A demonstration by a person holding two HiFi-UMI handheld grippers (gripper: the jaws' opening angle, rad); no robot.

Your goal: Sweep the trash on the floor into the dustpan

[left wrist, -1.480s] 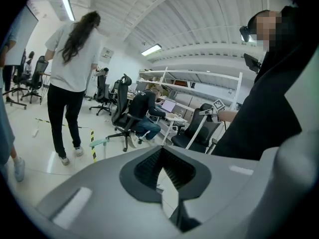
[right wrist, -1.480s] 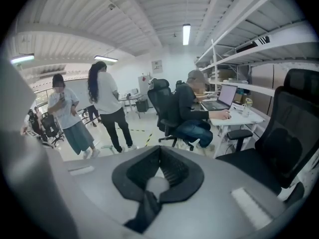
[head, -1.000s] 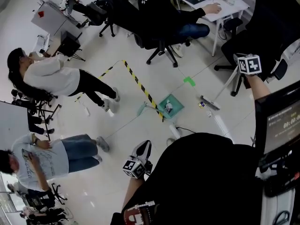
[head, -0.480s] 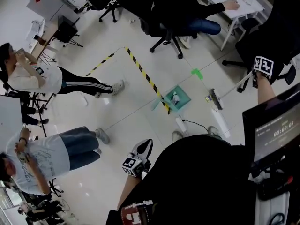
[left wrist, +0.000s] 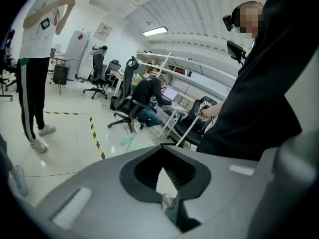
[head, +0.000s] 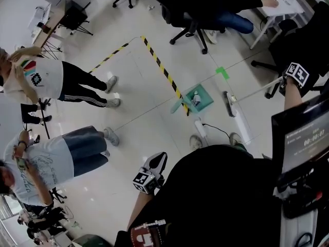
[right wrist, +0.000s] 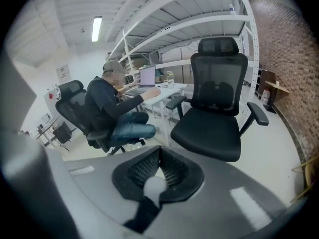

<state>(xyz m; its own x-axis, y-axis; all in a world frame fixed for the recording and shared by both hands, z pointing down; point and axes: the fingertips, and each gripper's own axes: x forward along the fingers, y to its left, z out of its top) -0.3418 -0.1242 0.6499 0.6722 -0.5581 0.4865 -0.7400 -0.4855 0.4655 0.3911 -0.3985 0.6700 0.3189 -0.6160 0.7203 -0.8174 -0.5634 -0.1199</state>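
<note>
In the head view a green dustpan [head: 201, 98] lies on the white floor beside the striped tape, with a small piece of trash [head: 195, 97] inside it. The broom head [head: 229, 103] rests on the floor just right of the dustpan. Its thin pale handle [head: 257, 91] slants up to my right gripper [head: 284, 83], which is shut on it. The rounded handle end [right wrist: 151, 187] shows between the pads in the right gripper view [right wrist: 158, 154]. My left gripper [head: 158, 159] hangs near my body, well short of the dustpan. Its fingertips meet with nothing held [left wrist: 162, 152].
Yellow-black tape [head: 163, 70] and a green tape mark [head: 222, 72] mark the floor. A white power strip [head: 199, 127] with its cable lies near my feet. Two people stand at the left [head: 46, 78]. Office chairs [head: 191, 22], a seated person and a desk stand beyond.
My right gripper has sunk and rolled with the broom handle, and the broom head has come closer to the dustpan. The standing person at the left has stepped along.
</note>
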